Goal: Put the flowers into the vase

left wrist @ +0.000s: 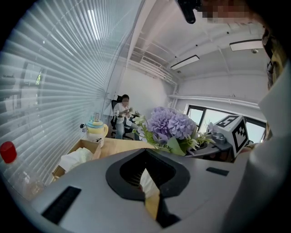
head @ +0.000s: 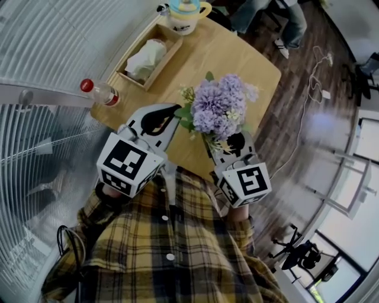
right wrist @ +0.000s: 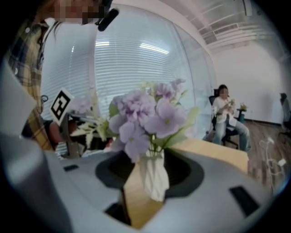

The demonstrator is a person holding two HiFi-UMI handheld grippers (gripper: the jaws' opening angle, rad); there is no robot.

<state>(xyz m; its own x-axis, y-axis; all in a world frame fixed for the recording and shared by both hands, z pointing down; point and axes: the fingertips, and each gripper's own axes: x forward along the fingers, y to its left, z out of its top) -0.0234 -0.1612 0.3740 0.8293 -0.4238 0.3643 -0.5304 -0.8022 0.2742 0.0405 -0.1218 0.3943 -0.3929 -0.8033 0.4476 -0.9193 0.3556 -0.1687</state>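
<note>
Nearest is the person's plaid shirt, with both grippers held out just ahead of it over the wooden table. The left gripper has its jaws a narrow gap apart with nothing between them; through that gap its own view shows only a sliver of white and the tabletop. The right gripper also has its jaws apart, and the white vase stands in the opening, close against one jaw, with a strip of table showing at its other side. I cannot tell whether that jaw presses on it. The vase is upright, its long axis vertical, and the purple flowers are in it, stems down in its mouth and blooms pointing straight up, so the head view looks onto their tops. Farther along the table lie a red-capped bottle on its side, an open box holding white paper, and a yellow-and-blue cup. Beyond the table's far edge, a seated person.
</note>
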